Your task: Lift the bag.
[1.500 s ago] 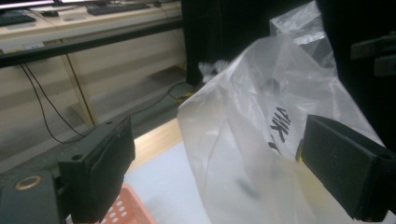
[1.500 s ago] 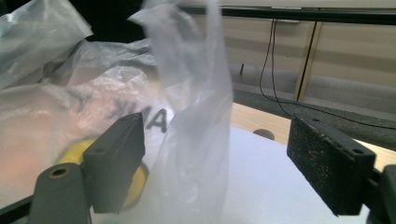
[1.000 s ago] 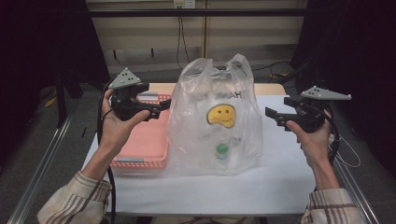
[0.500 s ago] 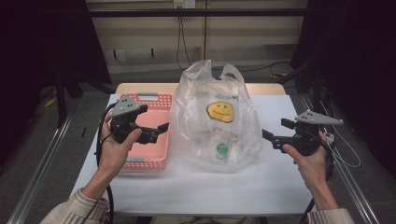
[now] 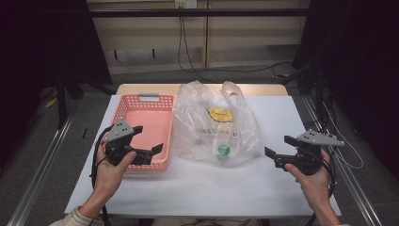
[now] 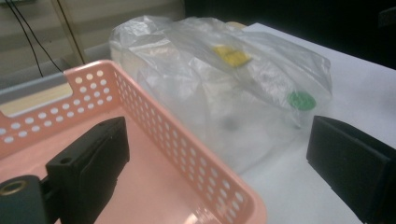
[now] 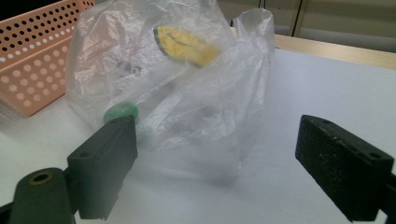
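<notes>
While both sets of jaws are held apart and empty, the plastic bag (image 5: 214, 123) is seen slumped on the tabletop (image 5: 226, 181) between them. The left gripper (image 5: 149, 140) is held over the pink basket (image 5: 146, 123), the right gripper (image 5: 277, 151) well clear.

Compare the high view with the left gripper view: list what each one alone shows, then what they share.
High view alone: the person's hands, the right gripper, the whole white table, floor and cables behind.

Left gripper view alone: the left gripper jaws close up, standing open over the basket's corner.

Shared: pink basket, clear plastic bag, its yellow print, the green cap inside.
</notes>
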The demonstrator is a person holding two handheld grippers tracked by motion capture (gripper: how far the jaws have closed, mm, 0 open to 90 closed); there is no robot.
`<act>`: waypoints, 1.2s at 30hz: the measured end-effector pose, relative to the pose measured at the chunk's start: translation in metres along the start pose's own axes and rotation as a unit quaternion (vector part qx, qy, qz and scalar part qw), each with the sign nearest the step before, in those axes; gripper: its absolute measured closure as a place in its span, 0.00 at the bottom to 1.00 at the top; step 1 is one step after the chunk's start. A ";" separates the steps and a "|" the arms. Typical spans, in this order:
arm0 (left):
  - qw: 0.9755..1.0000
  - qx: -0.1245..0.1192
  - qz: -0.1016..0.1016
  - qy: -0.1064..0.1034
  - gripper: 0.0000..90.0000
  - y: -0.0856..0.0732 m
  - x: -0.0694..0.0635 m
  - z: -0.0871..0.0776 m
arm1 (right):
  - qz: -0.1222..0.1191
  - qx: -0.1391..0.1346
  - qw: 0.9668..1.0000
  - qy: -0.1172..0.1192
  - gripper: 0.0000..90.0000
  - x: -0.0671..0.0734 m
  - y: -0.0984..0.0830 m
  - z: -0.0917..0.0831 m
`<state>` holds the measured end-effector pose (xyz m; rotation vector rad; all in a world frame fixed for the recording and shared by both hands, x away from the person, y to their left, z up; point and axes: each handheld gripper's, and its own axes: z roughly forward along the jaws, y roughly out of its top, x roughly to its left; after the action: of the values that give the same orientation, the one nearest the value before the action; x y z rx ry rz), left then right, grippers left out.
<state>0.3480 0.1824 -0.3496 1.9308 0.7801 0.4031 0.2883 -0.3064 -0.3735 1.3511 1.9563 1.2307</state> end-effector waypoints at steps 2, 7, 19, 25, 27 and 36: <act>1.000 -0.003 -0.003 0.001 0.06 -0.007 -0.002 -0.002 | 0.001 -0.002 1.000 0.000 0.15 0.002 -0.003 -0.001; 1.000 0.002 -0.005 0.002 0.06 -0.027 -0.007 -0.005 | 0.002 0.008 1.000 0.000 0.15 0.007 -0.017 0.001; 1.000 -0.001 -0.011 0.011 0.06 -0.060 -0.020 -0.010 | 0.013 0.023 1.000 -0.010 0.16 0.007 -0.044 0.000; 1.000 -0.006 -0.018 0.024 0.06 -0.071 -0.020 -0.012 | 0.014 0.024 1.000 -0.010 0.16 0.008 -0.052 -0.003; 0.999 -0.006 -0.024 0.026 0.06 -0.074 -0.018 -0.013 | 0.014 0.023 1.000 -0.010 0.16 0.009 -0.054 -0.003; 0.999 -0.021 -0.012 0.031 0.06 -0.080 -0.021 -0.022 | 0.006 0.029 0.999 -0.020 0.17 0.010 -0.062 0.000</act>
<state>0.2920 0.2079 -0.4085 1.8757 0.8282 0.4633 0.2535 -0.3047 -0.4259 1.4080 1.9723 1.1512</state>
